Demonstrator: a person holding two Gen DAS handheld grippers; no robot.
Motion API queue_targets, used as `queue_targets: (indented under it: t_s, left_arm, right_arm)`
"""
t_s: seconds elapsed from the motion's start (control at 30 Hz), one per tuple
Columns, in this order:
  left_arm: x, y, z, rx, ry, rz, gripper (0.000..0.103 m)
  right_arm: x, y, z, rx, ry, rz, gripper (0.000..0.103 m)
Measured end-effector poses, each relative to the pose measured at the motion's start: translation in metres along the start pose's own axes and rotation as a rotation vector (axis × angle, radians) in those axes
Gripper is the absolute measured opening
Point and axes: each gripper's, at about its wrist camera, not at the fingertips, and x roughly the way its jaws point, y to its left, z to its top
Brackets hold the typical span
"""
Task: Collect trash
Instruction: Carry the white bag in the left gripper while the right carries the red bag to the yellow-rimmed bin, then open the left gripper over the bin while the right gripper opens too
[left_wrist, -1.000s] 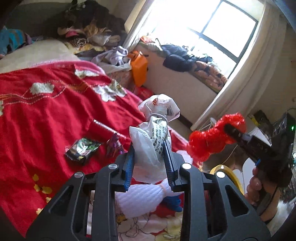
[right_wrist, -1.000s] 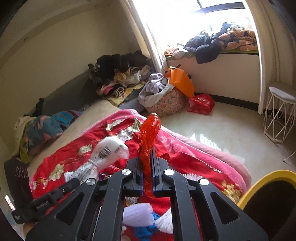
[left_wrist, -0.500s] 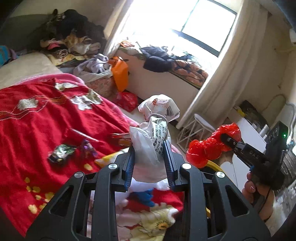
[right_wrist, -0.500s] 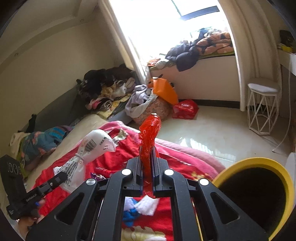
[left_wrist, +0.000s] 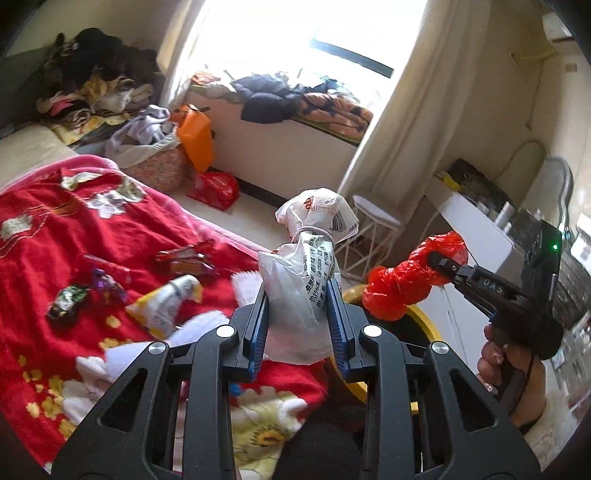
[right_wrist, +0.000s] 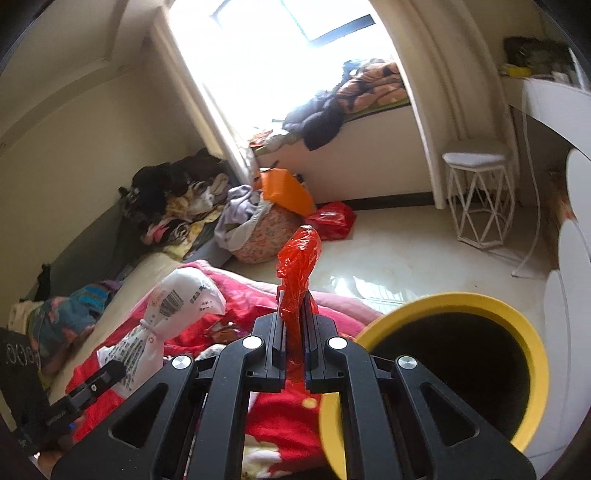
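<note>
My left gripper is shut on a white knotted plastic bag with printed text, held above the bed's edge; the bag also shows in the right wrist view. My right gripper is shut on a crumpled red plastic bag, which also shows in the left wrist view. A yellow-rimmed bin with a dark inside stands just right of and below the right gripper; its rim shows in the left wrist view. Several wrappers lie on the red blanket.
A yellow and white packet and a dark wrapper lie on the blanket. A white wire stool, a laundry basket, an orange bag and a red bag stand on the floor. A white desk is at right.
Both grippers have swung to the right, away from the bed, with their bags still held. The yellow bin has come much closer under the right gripper.
</note>
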Motion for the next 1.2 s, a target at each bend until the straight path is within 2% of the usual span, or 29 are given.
queue_targets:
  t_s: [0.4,0.7,1.0,1.17,1.2]
  left_arm:
    - [0.043,-0.050,-0.025,0.103,0.118,-0.026,0.023]
    - [0.072,-0.074,-0.041,0.167,0.196,-0.035,0.024]
    - [0.098,-0.091,-0.057,0.209,0.261,-0.046,0.024]
    - [0.111,-0.097,-0.061,0.210,0.280,-0.055,0.027]
    - [0.114,-0.098,-0.061,0.207,0.280,-0.056,0.031]
  right_arm:
    - [-0.015,-0.055,-0.010,0.058,0.000,-0.112,0.006]
    - [-0.019,-0.082,-0.015,0.083,0.019,-0.153,0.006]
    - [-0.022,-0.109,-0.019,0.112,0.042,-0.164,0.006]
    - [-0.018,-0.120,-0.020,0.135,0.082,-0.137,0.009]
    - [-0.016,-0.123,-0.021,0.146,0.093,-0.139,0.015]
